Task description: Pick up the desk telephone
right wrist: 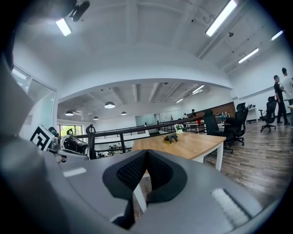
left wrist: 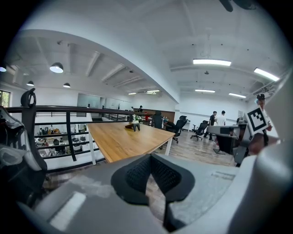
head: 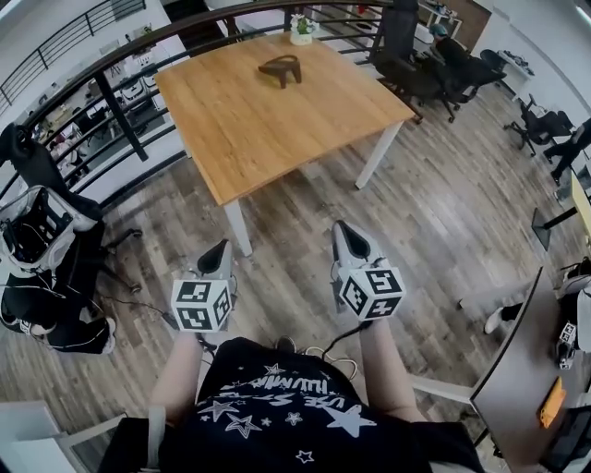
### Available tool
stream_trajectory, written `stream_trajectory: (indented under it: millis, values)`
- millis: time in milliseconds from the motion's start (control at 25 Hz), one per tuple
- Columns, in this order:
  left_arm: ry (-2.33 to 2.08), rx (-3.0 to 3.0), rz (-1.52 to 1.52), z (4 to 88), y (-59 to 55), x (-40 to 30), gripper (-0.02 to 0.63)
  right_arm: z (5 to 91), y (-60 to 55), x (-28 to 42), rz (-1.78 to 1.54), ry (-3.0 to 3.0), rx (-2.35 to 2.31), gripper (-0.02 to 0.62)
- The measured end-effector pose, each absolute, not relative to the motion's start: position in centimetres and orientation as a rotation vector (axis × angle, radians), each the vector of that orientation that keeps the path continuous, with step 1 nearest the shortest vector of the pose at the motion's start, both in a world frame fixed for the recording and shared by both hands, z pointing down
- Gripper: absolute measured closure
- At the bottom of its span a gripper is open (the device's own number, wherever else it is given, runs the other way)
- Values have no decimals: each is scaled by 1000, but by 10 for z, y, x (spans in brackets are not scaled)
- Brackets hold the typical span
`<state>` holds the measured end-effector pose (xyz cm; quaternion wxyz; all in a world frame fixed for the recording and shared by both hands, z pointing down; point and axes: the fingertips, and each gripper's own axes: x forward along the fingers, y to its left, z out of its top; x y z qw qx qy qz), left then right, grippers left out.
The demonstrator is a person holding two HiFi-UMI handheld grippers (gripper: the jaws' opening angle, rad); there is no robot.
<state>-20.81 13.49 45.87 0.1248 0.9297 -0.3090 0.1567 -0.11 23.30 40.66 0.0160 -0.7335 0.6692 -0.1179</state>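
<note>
Sitting nr desk telephone [head: 281, 69]: pot [head: 301, 38] w/ plant [head: 301, 23].

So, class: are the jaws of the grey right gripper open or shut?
Shut. The right gripper view shows the grey right gripper with jaws meeting at the tips, black ribbed pads together, nothing between them.

I hold both grippers out ahead of me, side by side and apart, on my bare left forearm [head: 175, 374] and right forearm [head: 388, 369]. The left gripper [head: 220, 251] points forward and a little downward, its jaws pressed together with nothing between them. The right gripper [head: 343, 233] points forward, nearer level, jaws likewise closed and empty. The left marker cube [head: 200, 305] and right marker cube [head: 371, 293] sit just ahead of my wrists.
</note>
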Motion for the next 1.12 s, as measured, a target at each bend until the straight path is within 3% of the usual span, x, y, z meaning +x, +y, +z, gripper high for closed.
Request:
stream_trajectory:
  millis: [520,1120]
  values:
    - [-974,2644,481,479,118,-194,604,435,204,25,-467,2114,-2225,594]
    - [-932,2623,494,502,-15,-120,604,457,81,95,-545,2100,-2283,594]
